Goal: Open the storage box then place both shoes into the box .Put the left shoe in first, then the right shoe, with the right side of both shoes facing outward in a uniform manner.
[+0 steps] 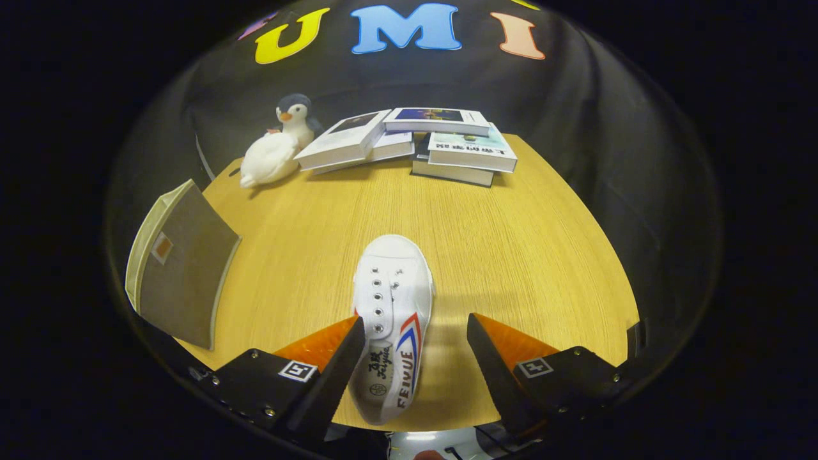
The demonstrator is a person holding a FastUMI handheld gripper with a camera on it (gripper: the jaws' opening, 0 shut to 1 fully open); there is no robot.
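- One white shoe (392, 319), side marked "FEIYUE", on the counter (511, 255), between the fingers.
- Hand-held gripper (415, 358) spread wide, holding nothing.
- One storage box (182, 268) left; four books (409, 144); one toy penguin (278, 144).

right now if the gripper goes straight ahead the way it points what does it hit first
Most likely the white shoe, which lies between the open fingers of the gripper, toe pointing away. Beyond it the wooden table runs bare up to the books. Height above the shoe is unclear.
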